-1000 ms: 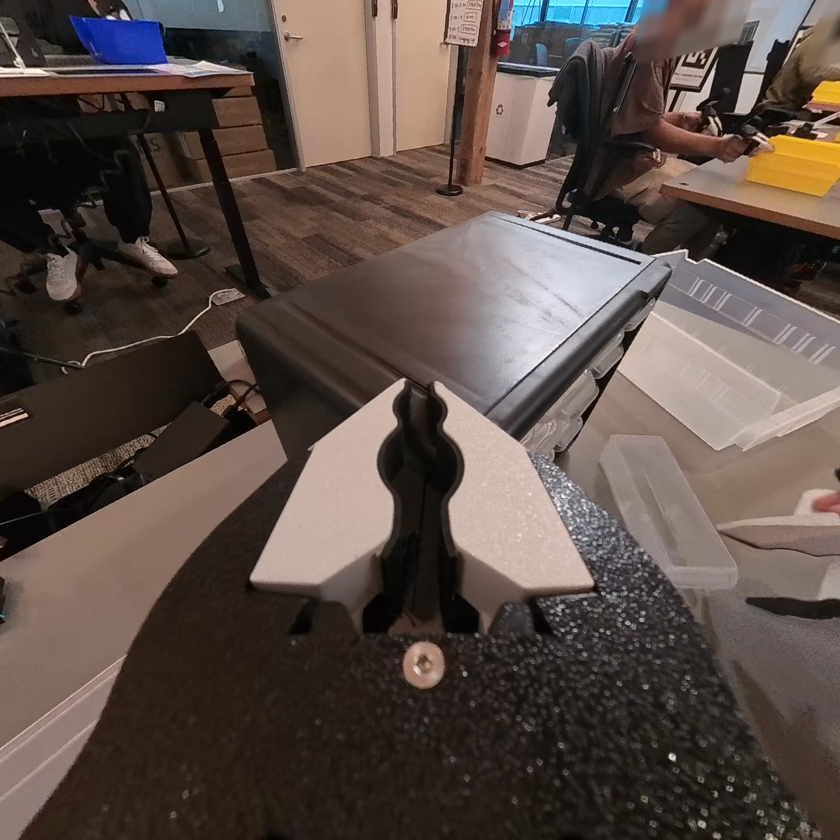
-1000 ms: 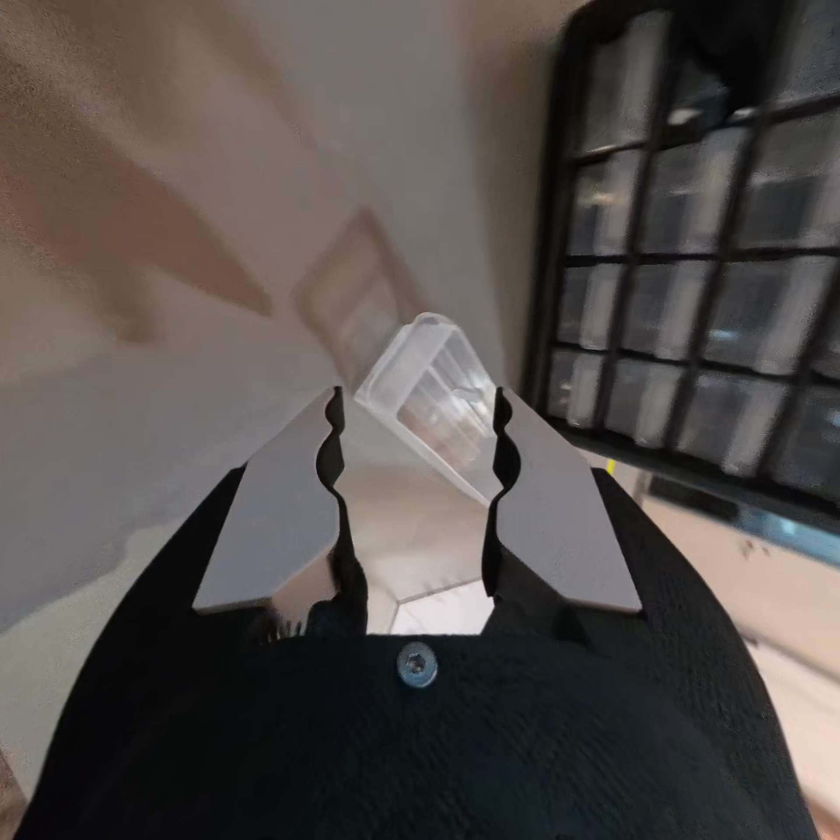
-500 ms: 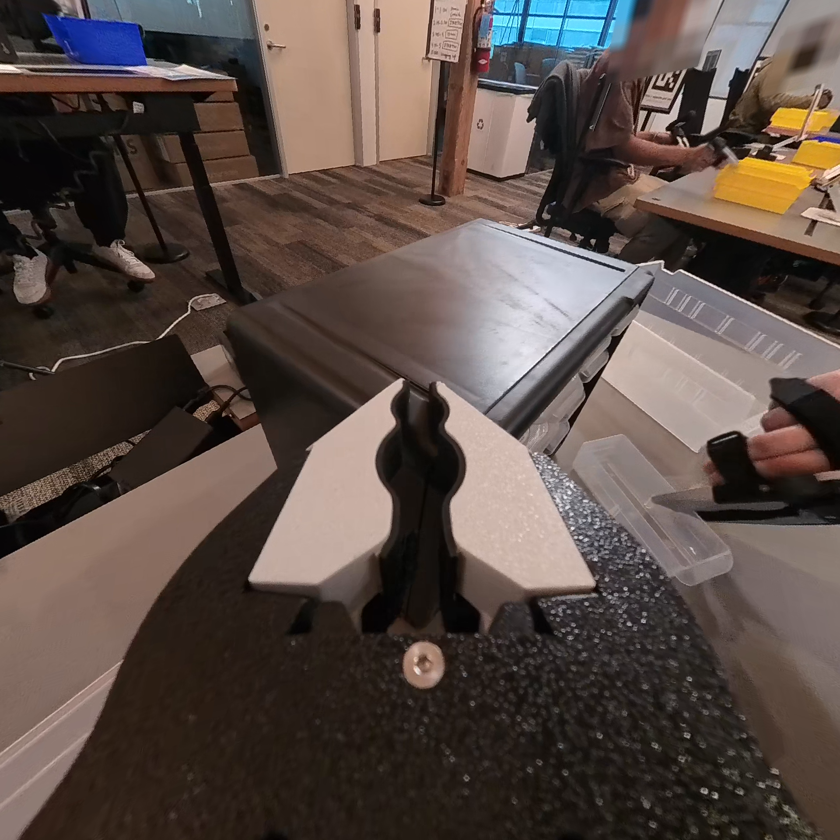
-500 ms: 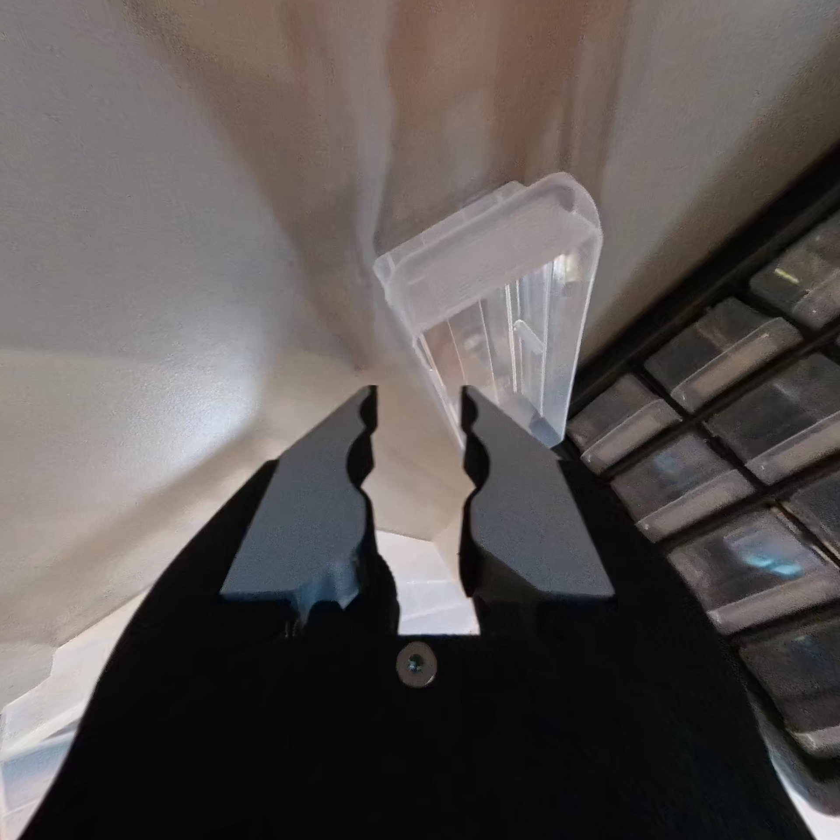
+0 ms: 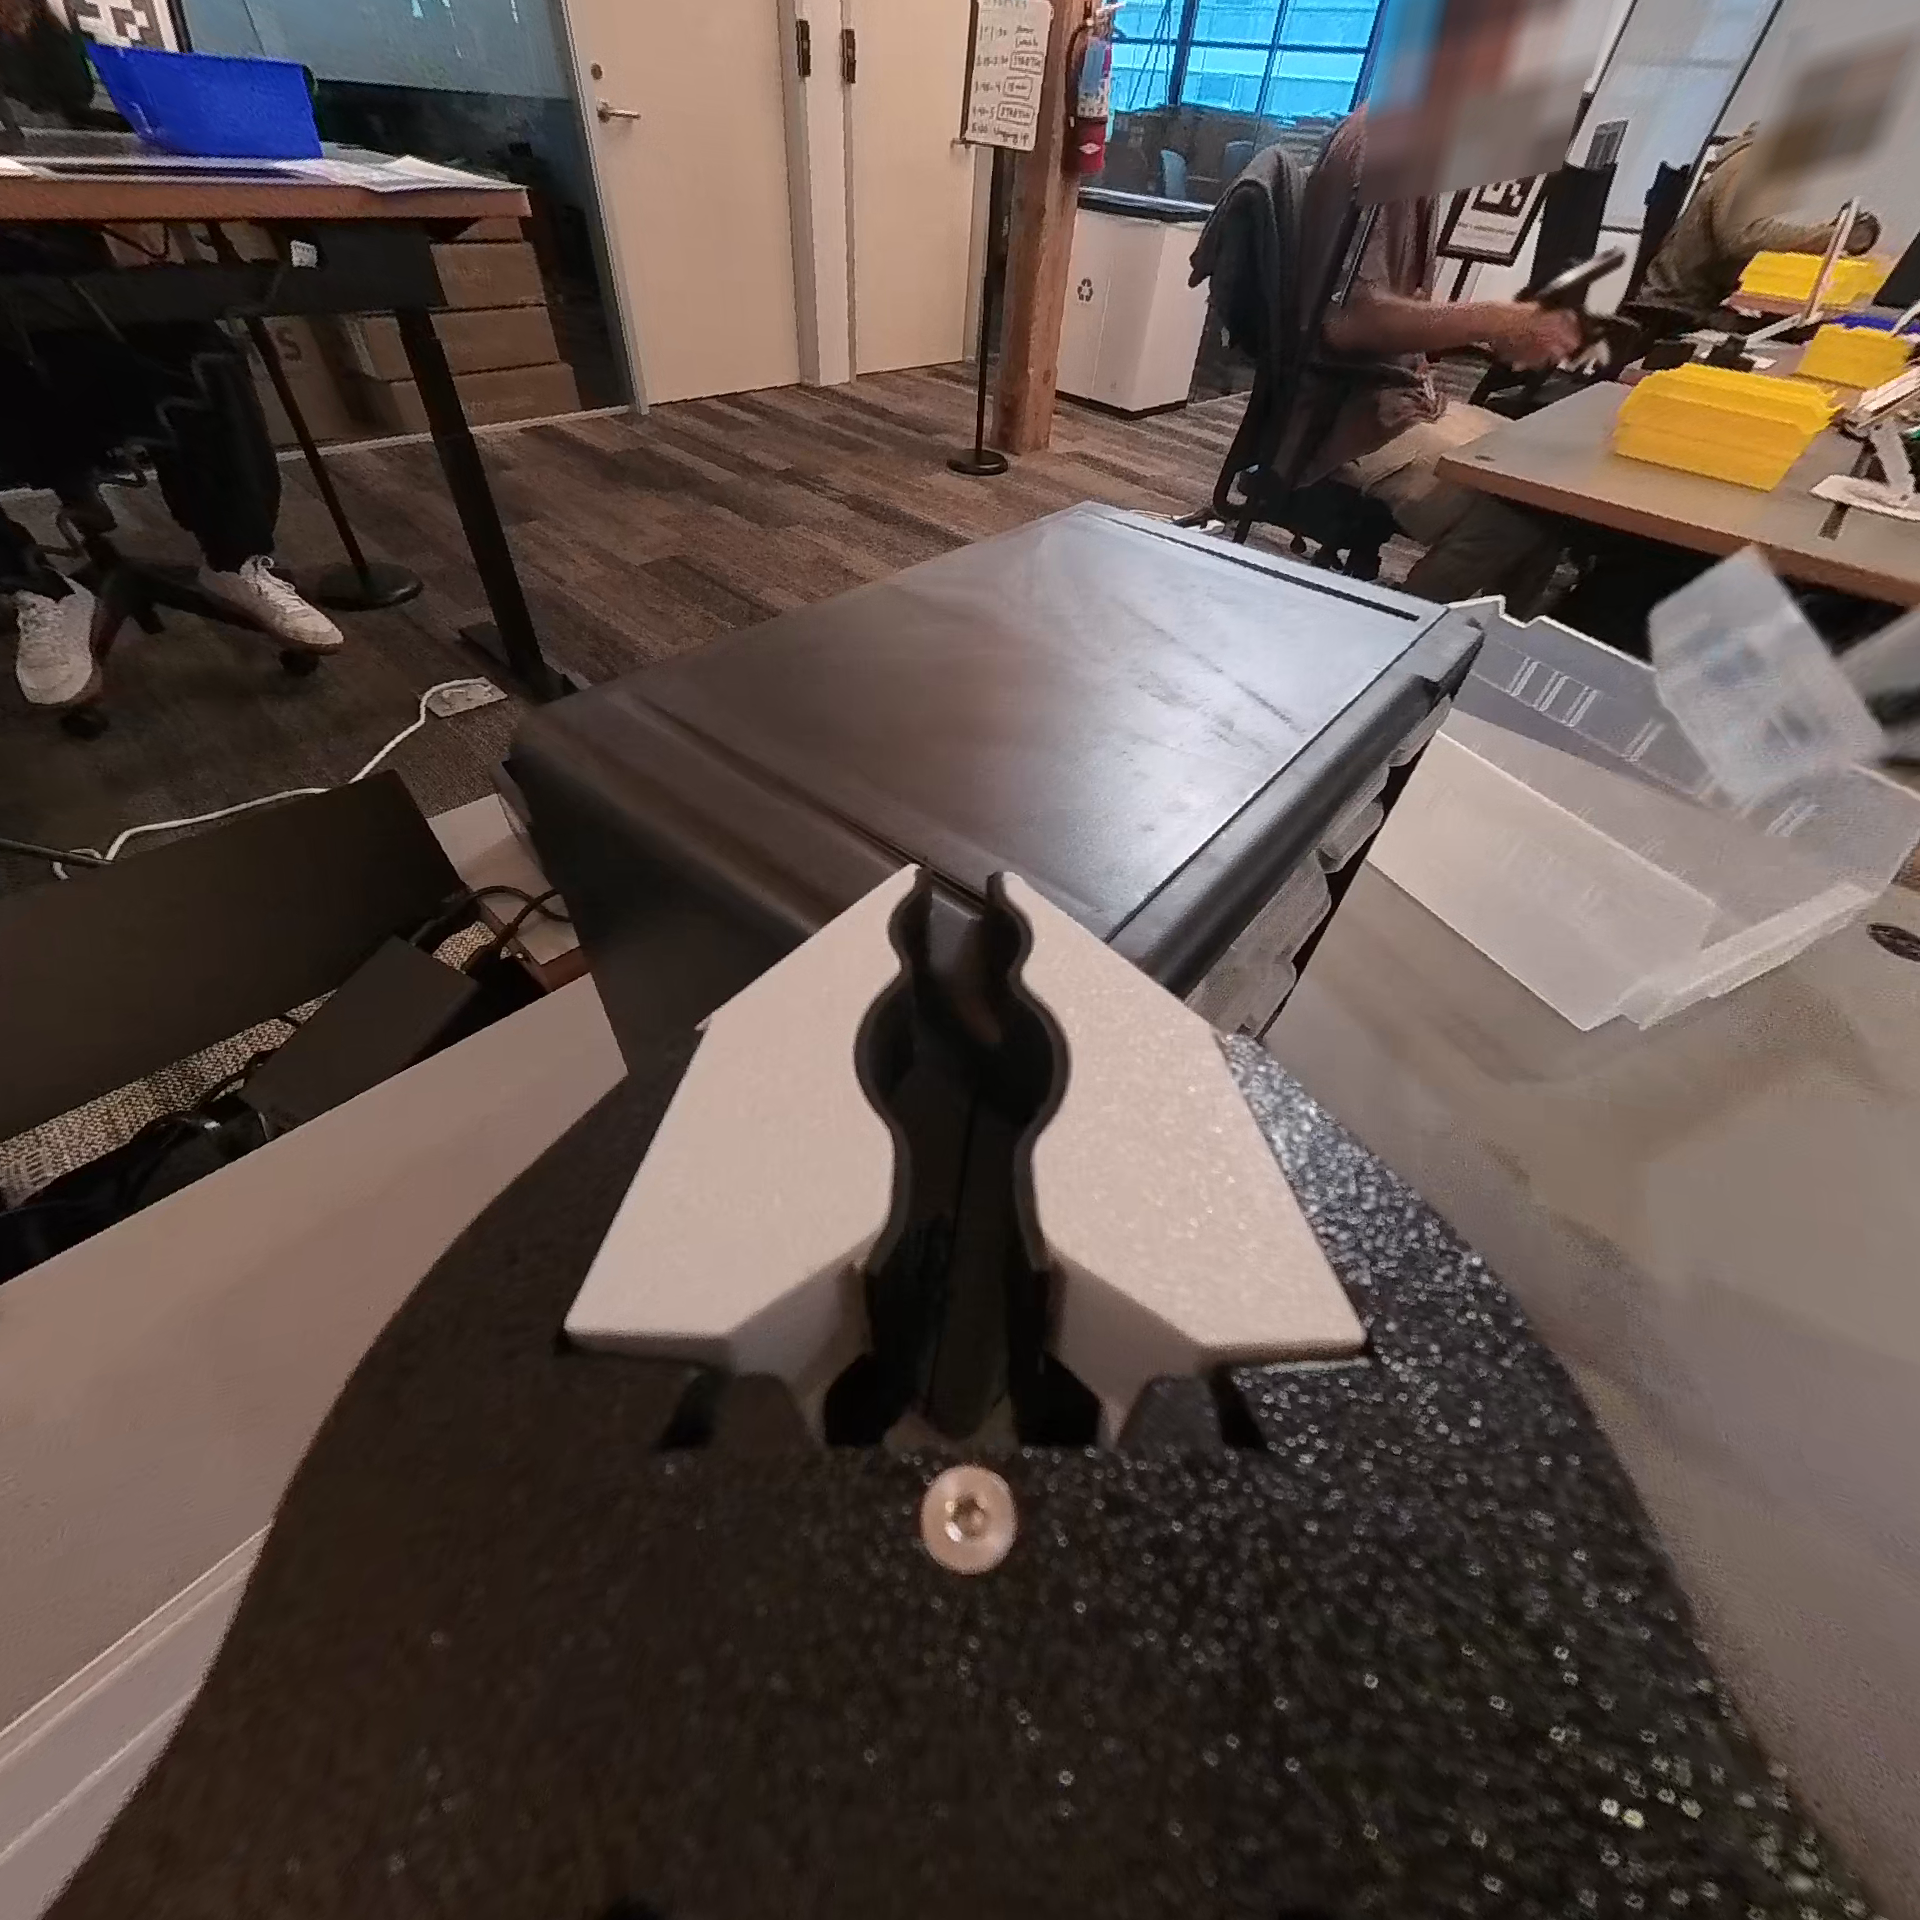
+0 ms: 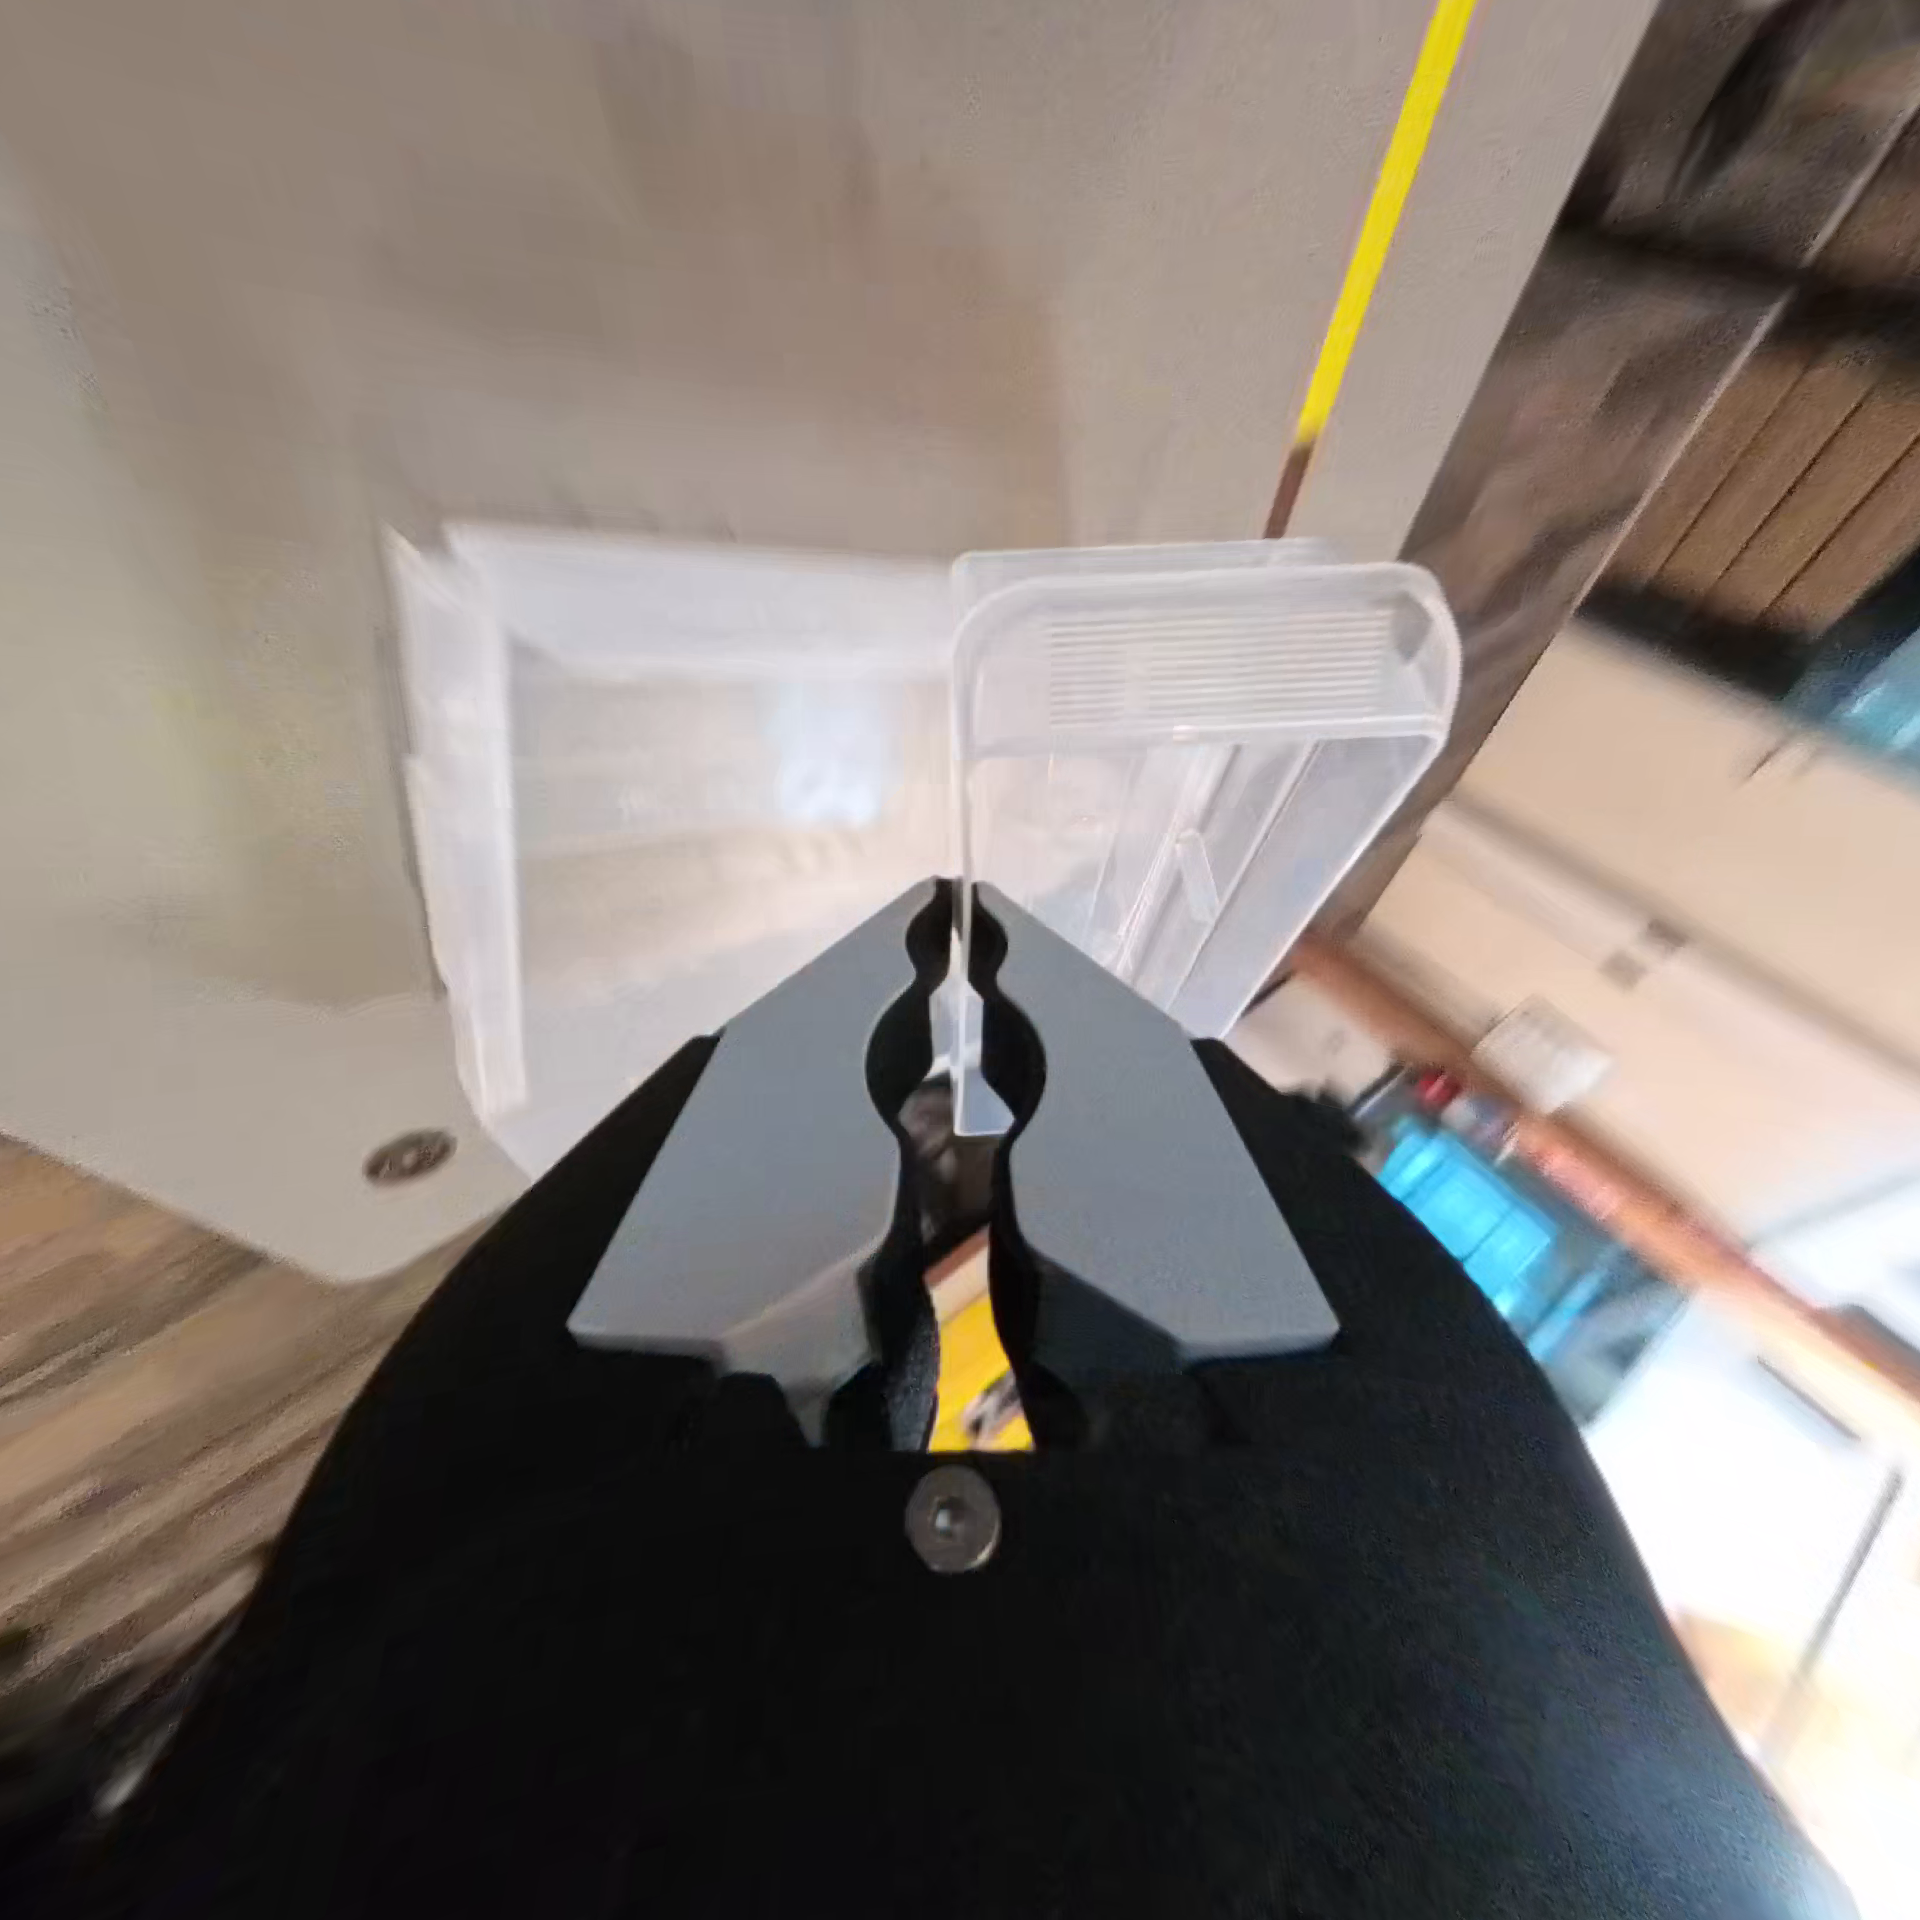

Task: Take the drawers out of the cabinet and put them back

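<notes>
A: Left wrist view, item one: grey table (image 5: pixel 239 1226); on it a black cabinet (image 5: pixel 1039 717), small clear drawer fronts down its right face. Room: wood floor, desks, yellow bins (image 5: pixel 1725 426), seated people.

B: Item two?

A: Large clear tray (image 5: pixel 1538 883) on the table right of the cabinet. Left gripper (image 5: pixel 961 925): tongs pressed together, holding nothing, hovering near the cabinet's near corner.

B: The drawer?

A: Right wrist view: right gripper (image 6: pixel 966 914) clamped on one thin side wall of the clear drawer (image 6: pixel 1195 748), which is lifted off the table, the tray blurred behind it.

B: Changes?

A: Half a second ago the drawer lay on the table beside the cabinet and the right tongs stood apart; now they are pinched on it and it is airborne. Left gripper unchanged.
</notes>
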Demonstrator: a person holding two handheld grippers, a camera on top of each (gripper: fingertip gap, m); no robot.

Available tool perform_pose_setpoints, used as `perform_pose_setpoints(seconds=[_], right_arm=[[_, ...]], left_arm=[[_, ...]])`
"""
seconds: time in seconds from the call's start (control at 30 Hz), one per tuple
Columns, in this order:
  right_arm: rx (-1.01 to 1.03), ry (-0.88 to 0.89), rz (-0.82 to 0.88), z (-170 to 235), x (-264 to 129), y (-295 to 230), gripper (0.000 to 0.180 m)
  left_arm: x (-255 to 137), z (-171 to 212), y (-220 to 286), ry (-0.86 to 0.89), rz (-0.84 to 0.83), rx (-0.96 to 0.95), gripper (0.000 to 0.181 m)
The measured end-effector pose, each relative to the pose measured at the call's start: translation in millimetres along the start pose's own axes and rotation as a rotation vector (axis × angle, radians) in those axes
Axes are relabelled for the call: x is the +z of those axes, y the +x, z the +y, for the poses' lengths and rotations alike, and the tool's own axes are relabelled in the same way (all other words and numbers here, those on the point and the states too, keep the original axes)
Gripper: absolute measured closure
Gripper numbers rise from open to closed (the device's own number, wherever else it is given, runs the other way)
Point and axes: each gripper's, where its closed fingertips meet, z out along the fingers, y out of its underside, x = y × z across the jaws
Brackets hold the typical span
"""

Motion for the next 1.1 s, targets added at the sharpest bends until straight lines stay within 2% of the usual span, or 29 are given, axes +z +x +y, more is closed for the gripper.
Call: perform_pose_setpoints(seconds=[0.1,0.2,0.33,0.53,0.67,0.7,0.83,0.97,1.03,1.1], right_arm=[[0.171,-0.094,-0.188,50.2,41.9,3.1,0.179],[0.294,-0.102,-0.381,70.3,94.2,-0.6,0.18],[0.327,-0.18,-0.535,89.2,152.4,-6.3,0.179],[0.271,-0.252,-0.596,87.4,204.5,-5.1,0.18],[0.28,-0.294,-0.546,91.2,229.1,2.5,0.178],[0.287,-0.293,-0.529,91.2,232.5,4.0,0.174],[0.361,-0.287,-0.407,96.2,229.6,18.4,0.153],[0.521,-0.21,-0.119,100.9,176.0,62.2,0.145],[0.61,-0.049,0.048,71.8,128.2,83.8,0.137],[0.614,0.167,0.187,17.6,75.7,91.9,0.133]], left_arm=[[0.2,0.1,-0.1,-0.008,-0.013,0.011,0.172],[0.5,0.1,0.3,-0.016,-0.025,0.024,0.172],[0.5,0.1,0.3,-0.017,-0.026,0.022,0.172],[2.9,-0.3,1.2,-0.017,-0.015,0.014,0.166],[7.2,-0.8,5.2,-0.025,-0.014,0.021,0.164],[7.2,-0.9,5.4,-0.027,-0.018,0.03,0.164],[7.3,-1.0,5.7,-0.024,-0.014,0.029,0.165],[3.7,-0.4,3.7,-0.04,-0.043,0.047,0.163],[0.9,-0.7,1.4,-0.047,-0.077,0.086,0.16],[-0.4,-0.5,1.1,-0.052,-0.085,0.091,0.159]])
